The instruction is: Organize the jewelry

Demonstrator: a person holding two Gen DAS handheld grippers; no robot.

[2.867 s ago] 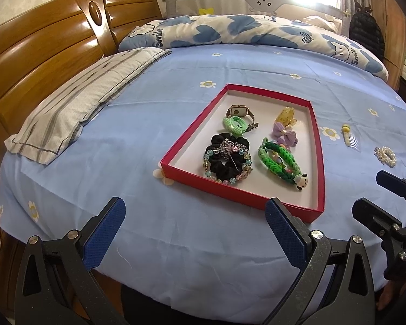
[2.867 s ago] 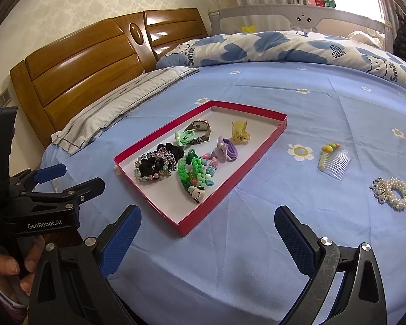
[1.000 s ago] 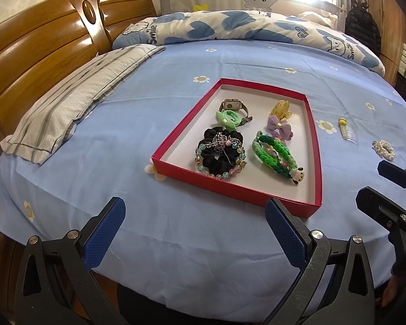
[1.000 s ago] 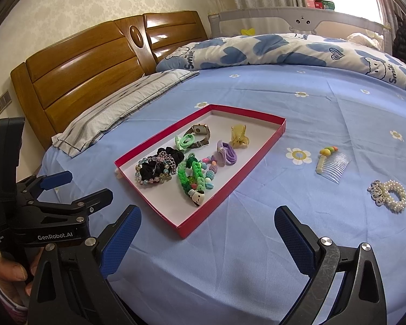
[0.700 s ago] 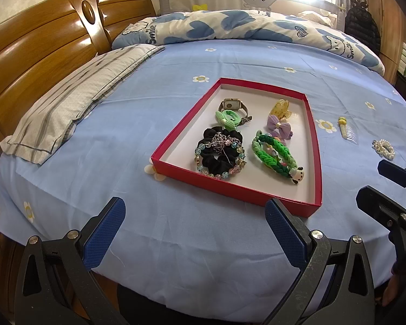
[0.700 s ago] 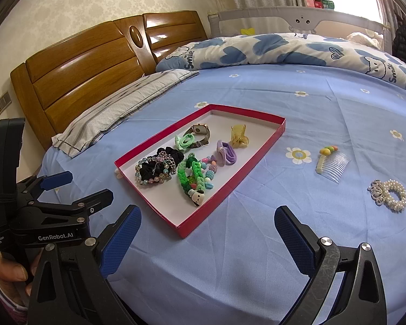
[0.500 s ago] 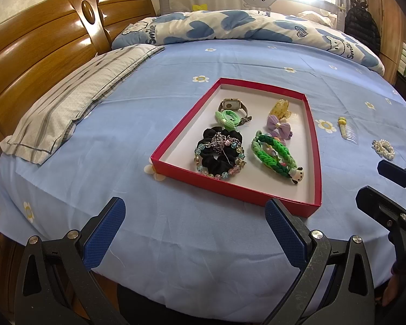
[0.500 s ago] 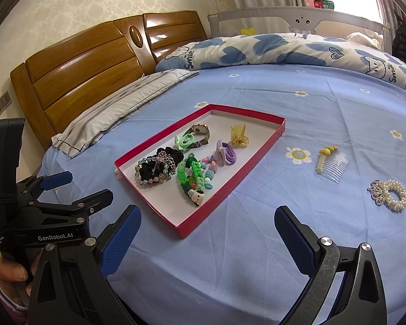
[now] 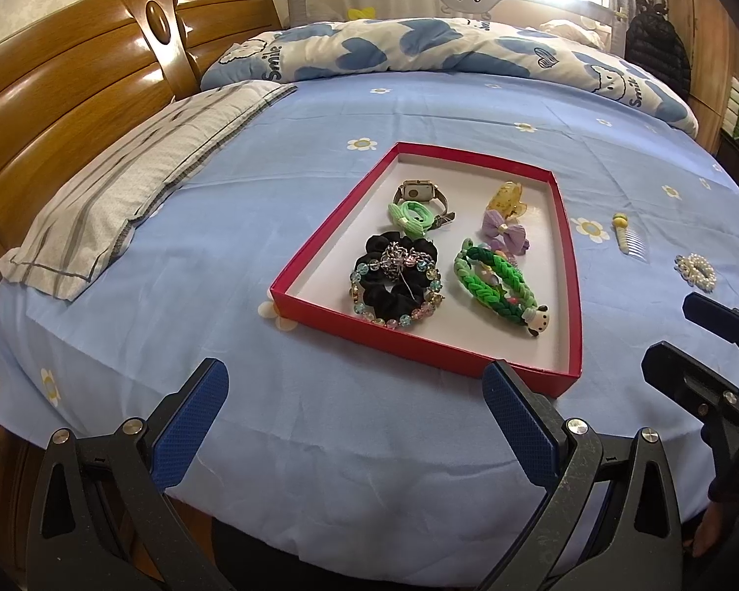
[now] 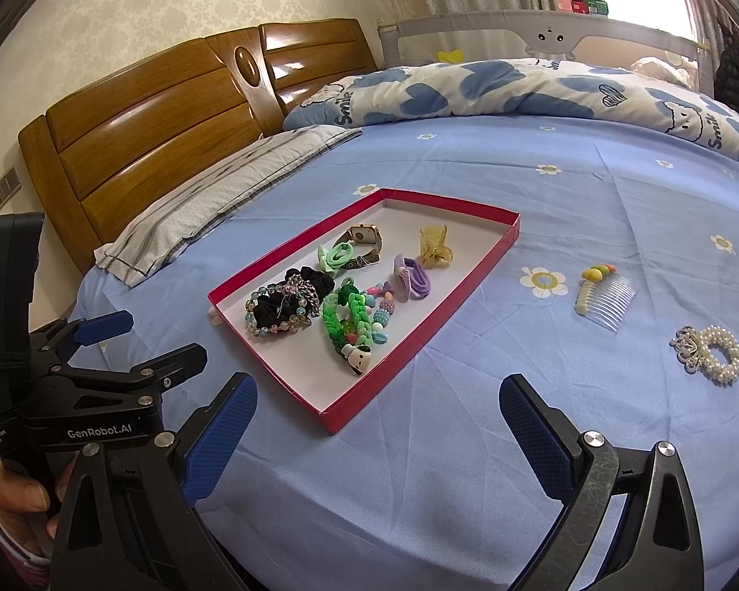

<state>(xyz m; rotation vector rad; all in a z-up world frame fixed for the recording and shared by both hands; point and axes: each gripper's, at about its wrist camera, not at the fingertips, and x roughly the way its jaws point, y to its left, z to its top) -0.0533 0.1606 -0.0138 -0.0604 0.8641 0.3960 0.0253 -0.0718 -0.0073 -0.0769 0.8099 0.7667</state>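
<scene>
We see a big bed with a blue sheet dotted with little flowers, a wooden headboard and a striped pillow.

A red tray sits in the middle of the sheet. In it lie a black scrunchie with a bead bracelet on it, a green braided band, a watch, a purple bow and a yellow clip.

A clear comb and a pearl ring band lie on the sheet, right of the tray.

Our left gripper and right gripper are wide open over the near edge of the bed and hold nothing.

Only the right view shows the hand that holds the left gripper.
</scene>
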